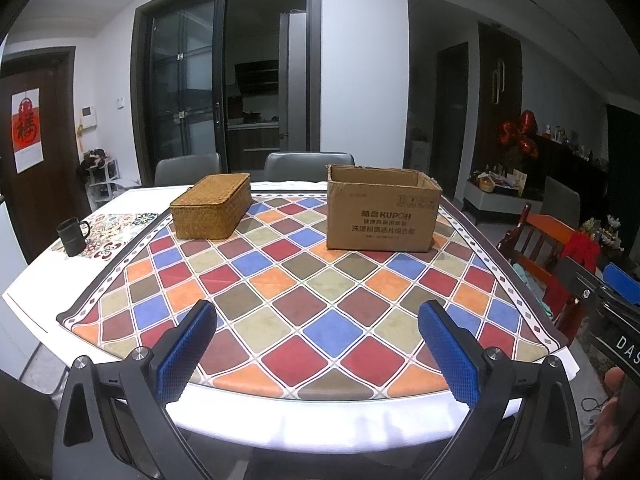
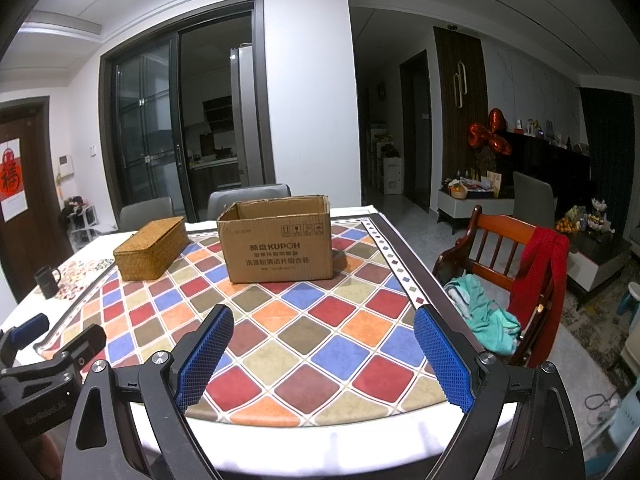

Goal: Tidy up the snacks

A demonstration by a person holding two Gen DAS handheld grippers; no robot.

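- Your left gripper (image 1: 318, 354) has its jaws spread wide and still opening, with nothing between them; your right gripper (image 2: 324, 356) is spread and empty too.
- The open brown cardboard box (image 2: 280, 240) stands upper centre, dead ahead of the right jaws; that hand looks nearer.
- The lidded rectangular woven wicker basket (image 1: 210, 210) sits upper left of the left view, its long axis running away from you, well apart from the box.
- No snacks show; the box's inside is hidden.
- Both stand on the chequered multicoloured tablecloth (image 1: 320, 304); a black mug (image 1: 72, 234) sits far left.
- A red wooden chair (image 2: 504, 256) draped with clothes flanks the right.

Woven wicker basket (image 1: 211, 205), matt cardboard box (image 1: 382, 216)
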